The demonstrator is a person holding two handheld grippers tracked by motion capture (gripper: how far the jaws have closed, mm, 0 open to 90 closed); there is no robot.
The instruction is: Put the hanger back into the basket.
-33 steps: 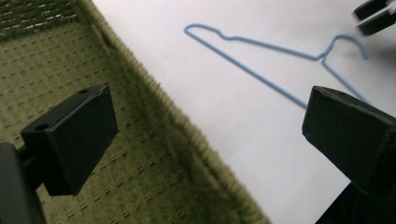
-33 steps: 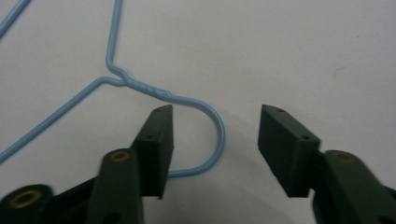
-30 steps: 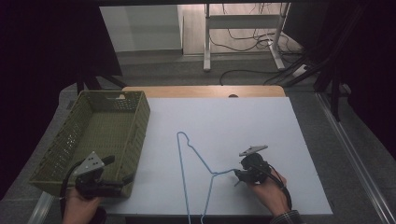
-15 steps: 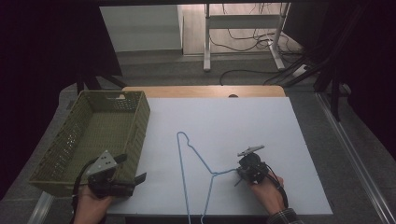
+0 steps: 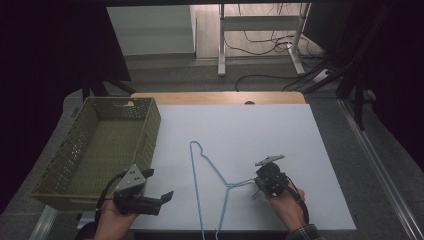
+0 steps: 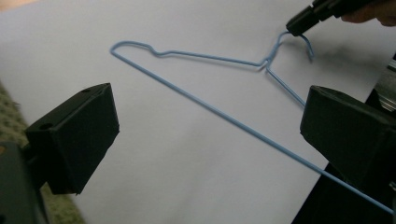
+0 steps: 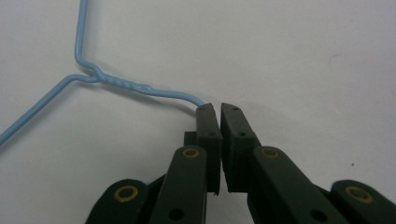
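A light blue wire hanger [image 5: 231, 185] lies flat on the white table [image 5: 280, 130], with its hook pointing right. My right gripper [image 5: 257, 187] is shut on the hook. In the right gripper view the wire [image 7: 123, 83] runs from the twisted neck into the closed tips [image 7: 219, 108]. My left gripper [image 5: 157, 185] is held near the table's front left corner, open and holding nothing. In the left gripper view its wide-apart jaws [image 6: 208, 107] frame the hanger [image 6: 264, 65], and the right gripper [image 6: 299, 23] pinches the hook at the far end.
An olive green slatted basket [image 5: 150, 130] stands at the table's left edge, right beside my left gripper. Beyond the table's wooden far edge [image 5: 215, 97] there are floor cables and the legs of a desk.
My left gripper has moved right, from in front of the basket toward the hanger. The right gripper has stayed at the hook, shifting only slightly.
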